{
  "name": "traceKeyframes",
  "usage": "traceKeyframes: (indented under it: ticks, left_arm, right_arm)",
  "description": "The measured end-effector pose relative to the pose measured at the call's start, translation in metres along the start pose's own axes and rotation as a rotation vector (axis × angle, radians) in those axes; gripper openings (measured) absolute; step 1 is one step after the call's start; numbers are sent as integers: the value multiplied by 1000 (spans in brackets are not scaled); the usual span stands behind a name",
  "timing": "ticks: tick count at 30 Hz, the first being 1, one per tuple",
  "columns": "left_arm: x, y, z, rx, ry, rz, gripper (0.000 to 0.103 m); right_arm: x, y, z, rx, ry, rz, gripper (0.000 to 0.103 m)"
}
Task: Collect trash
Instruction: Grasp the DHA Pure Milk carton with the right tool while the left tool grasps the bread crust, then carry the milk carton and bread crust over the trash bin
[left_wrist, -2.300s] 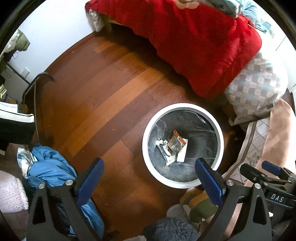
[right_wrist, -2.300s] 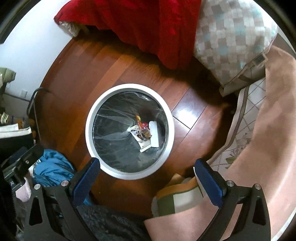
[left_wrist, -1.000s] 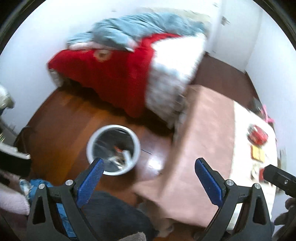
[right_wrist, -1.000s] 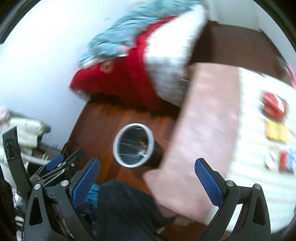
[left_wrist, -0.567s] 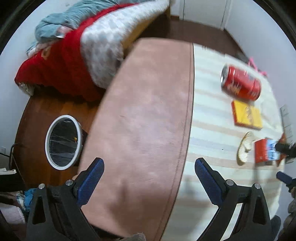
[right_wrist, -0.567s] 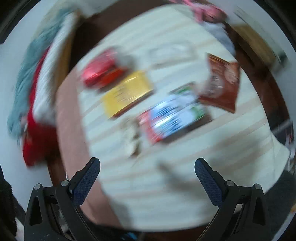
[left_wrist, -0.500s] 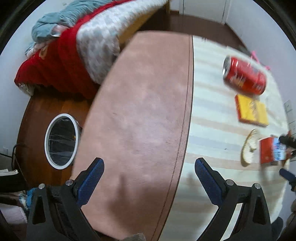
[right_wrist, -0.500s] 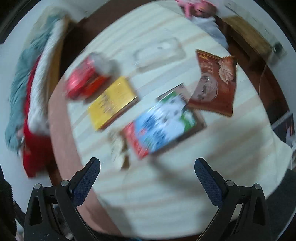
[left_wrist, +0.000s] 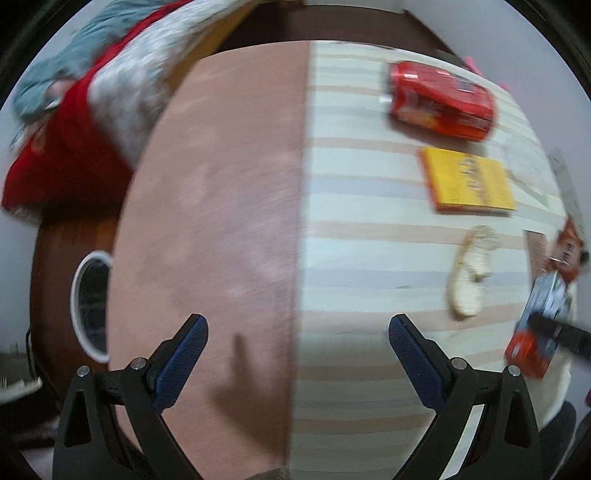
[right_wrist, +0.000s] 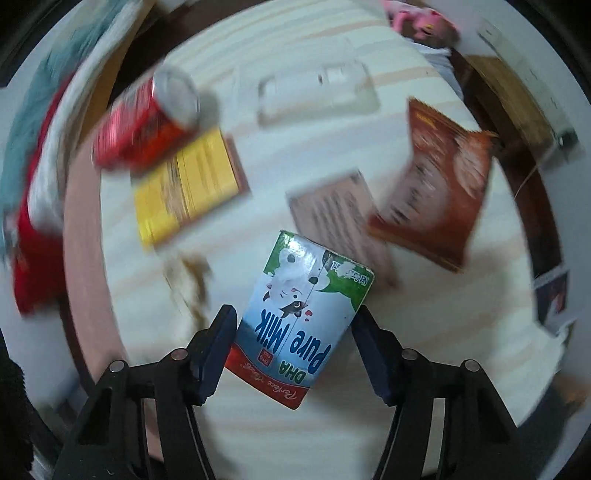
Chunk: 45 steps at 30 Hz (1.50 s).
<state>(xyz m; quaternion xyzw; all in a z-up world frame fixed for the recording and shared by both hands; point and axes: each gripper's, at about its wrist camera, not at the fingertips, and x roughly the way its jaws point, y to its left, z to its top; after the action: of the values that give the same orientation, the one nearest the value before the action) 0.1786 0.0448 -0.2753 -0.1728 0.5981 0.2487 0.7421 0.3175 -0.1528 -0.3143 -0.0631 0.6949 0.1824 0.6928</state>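
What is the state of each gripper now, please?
Left gripper: open, holding nothing, above the table.
Right gripper: its jaws have just been closing and now grip the milk carton.

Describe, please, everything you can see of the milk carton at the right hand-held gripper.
The milk carton is a flattened cardboard pack, printed blue, white and green with a red end, a cartoon cow and the words "DHA Pure Milk". It sits tilted between the closing jaws of the right hand-held gripper, red end nearest the camera, over the striped tablecloth.

Counted on the striped table:
one red can (right_wrist: 144, 125), one yellow box (right_wrist: 188, 181), one milk carton (right_wrist: 299, 317), one brown snack bag (right_wrist: 439, 184), one clear tray (right_wrist: 317, 92).
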Motion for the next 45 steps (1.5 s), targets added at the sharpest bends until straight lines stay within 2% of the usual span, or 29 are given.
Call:
traceKeyframes:
  ticks: [2, 4, 5, 9, 11, 12, 13, 14, 15, 16, 18, 21, 24, 27, 32, 38, 45]
  left_arm:
    - [2, -17, 6, 33, 1, -40, 100]
    - [5, -38, 14, 64, 11, -89, 99]
    - [7, -47, 17, 81, 13, -105, 99]
    - [13, -79, 27, 145, 31, -169, 99]
    - [15, -91, 29, 168, 27, -182, 92]
    - [16, -97, 30, 179, 26, -186, 80]
    - [18, -102, 30, 188, 33, -184, 72]
    - [21, -105, 31, 194, 40, -183, 69]
    - [23, -108, 31, 198, 43, -183, 57]
    - [25, -111, 31, 201, 45, -178, 51]
    - [25, -114, 31, 208, 26, -164, 50]
    - [23, -120, 27, 212, 3, -130, 42]
    - [19, -123, 22, 208, -27, -113, 25]
    - [15, -120, 17, 215, -47, -95, 22]
    - [2, -112, 8, 203, -84, -83, 21]
    - [-39, -88, -5, 163, -162, -100, 21]
    - [-98, -37, -16, 97, -268, -137, 21]
  right_arm:
    - [-1, -6, -9, -71, 44, -70, 67]
    - [-4, -13, -12, -78, 44, -117, 70]
    - [-7, -18, -15, -65, 26, -114, 78]
    - [-15, -43, -23, 41, -24, -70, 79]
    - [-14, -52, -29, 87, -47, -64, 78]
    - [-16, -57, -32, 99, -57, -51, 74]
    - [-17, -60, -34, 107, -70, -33, 58]
    - [-19, -62, -37, 108, -79, -48, 58]
    - [-19, -64, -38, 99, -87, -67, 58]
    - [-19, -62, -38, 88, -97, -92, 58]
    - [-17, -60, -38, 98, -94, -95, 59]
    - [-14, -68, -39, 123, -79, -80, 60]
    - [-8, -66, -39, 124, -76, -84, 60]
    - [-7, -60, -42, 111, -95, -108, 59]
    - [-13, -53, -48, 99, -120, -80, 58]
    - [-39, -34, -61, 51, -181, -58, 57]
    - [-76, 5, -82, -41, -263, 2, 57]
